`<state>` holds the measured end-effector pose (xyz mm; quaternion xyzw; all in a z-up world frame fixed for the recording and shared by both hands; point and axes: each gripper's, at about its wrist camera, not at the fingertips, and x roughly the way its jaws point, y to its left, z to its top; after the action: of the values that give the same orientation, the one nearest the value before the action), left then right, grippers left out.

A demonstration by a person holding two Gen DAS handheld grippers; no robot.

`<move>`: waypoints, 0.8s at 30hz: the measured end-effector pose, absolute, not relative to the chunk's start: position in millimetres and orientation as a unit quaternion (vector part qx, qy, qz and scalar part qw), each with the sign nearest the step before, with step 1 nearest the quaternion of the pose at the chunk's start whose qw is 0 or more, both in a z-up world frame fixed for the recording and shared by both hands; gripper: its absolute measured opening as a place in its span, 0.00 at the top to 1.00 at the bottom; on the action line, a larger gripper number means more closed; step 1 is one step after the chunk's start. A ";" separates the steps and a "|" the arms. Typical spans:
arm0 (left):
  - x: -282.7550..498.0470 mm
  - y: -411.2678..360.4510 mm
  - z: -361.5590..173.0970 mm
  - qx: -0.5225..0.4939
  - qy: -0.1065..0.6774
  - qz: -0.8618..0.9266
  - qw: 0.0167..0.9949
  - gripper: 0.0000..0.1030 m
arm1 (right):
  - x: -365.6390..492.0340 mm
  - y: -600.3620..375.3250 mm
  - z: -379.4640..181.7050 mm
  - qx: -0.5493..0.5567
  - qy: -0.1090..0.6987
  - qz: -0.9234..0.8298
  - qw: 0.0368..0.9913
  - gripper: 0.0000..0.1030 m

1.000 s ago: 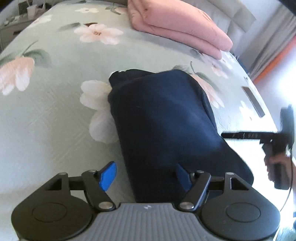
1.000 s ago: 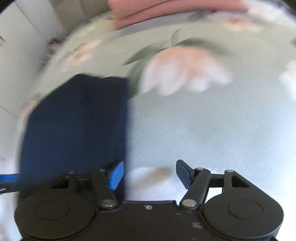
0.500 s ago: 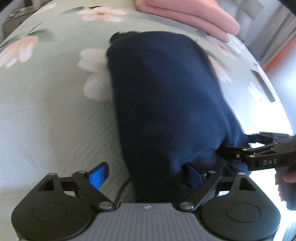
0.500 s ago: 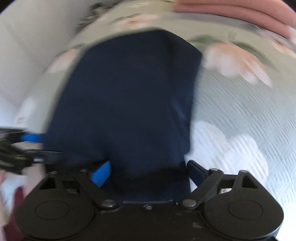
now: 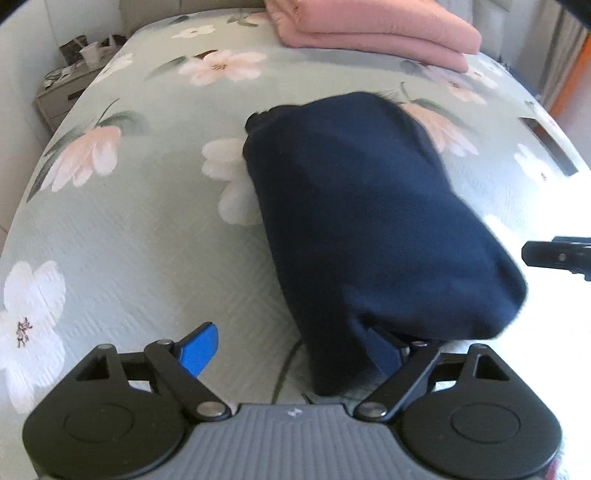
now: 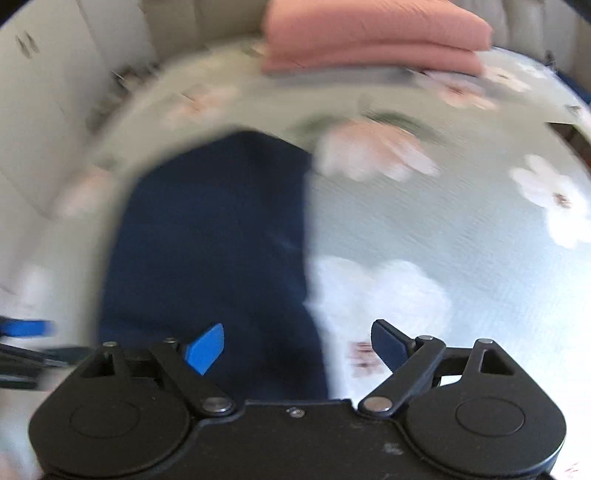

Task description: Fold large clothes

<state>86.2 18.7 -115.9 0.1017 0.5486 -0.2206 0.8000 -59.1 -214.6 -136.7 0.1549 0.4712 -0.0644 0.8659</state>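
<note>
A folded navy blue garment (image 5: 362,221) lies on the floral bedspread (image 5: 140,236). My left gripper (image 5: 291,354) is open at the garment's near end; the cloth drapes over its right finger and its left finger is bare. In the right wrist view the garment (image 6: 214,243) lies left of centre. My right gripper (image 6: 299,347) is open, its jaws straddling the garment's right edge and closed on nothing. A tip of the right gripper (image 5: 554,254) shows at the right edge of the left wrist view.
A stack of folded pink clothes (image 5: 373,29) lies at the far end of the bed, also in the right wrist view (image 6: 373,33). A nightstand (image 5: 70,88) with clutter stands at the far left. A dark flat object (image 5: 546,144) lies near the bed's right edge.
Both grippers have pulled back from the garment's near end. The right gripper has moved off to the right. The garment now lies folded and shorter than one second ago.
</note>
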 end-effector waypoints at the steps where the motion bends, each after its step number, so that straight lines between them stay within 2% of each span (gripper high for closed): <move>1: 85.8 20.7 -106.3 0.094 0.552 -0.234 0.795 0.14 | -60.9 -206.1 -124.2 0.154 0.465 -0.054 0.870 0.00; 3: 83.3 25.4 -84.0 0.089 0.538 -0.242 0.802 0.12 | -67.8 -187.9 -100.3 0.129 0.455 -0.040 0.880 0.00; 4: 82.4 27.0 -74.1 0.091 0.527 -0.238 0.811 0.08 | -71.1 -176.8 -90.6 0.110 0.447 -0.035 0.887 0.00; 5: 80.8 27.2 -65.6 0.101 0.516 -0.232 0.818 0.04 | -69.8 -166.4 -87.2 0.095 0.443 -0.030 0.891 0.00; 8: 75.0 24.6 -54.1 0.135 0.495 -0.209 0.832 0.01 | -65.9 -146.1 -84.9 0.051 0.453 -0.015 0.890 0.00; 12: 73.3 23.6 -74.9 0.143 0.527 -0.206 0.812 0.01 | -81.5 -138.6 -96.0 0.025 0.477 -0.015 0.878 0.00; 15: 73.6 19.8 -91.1 0.155 0.551 -0.202 0.795 0.07 | -87.3 -145.4 -103.3 0.034 0.491 -0.027 0.870 0.00; 24: 74.8 13.7 -103.5 0.171 0.557 -0.204 0.787 0.06 | -84.2 -148.2 -128.4 0.020 0.536 -0.037 0.843 0.00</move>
<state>74.8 13.7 -103.5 0.1706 0.5567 -0.2042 0.7869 -84.2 -148.2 -128.4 0.0204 0.5357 -0.0375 0.8433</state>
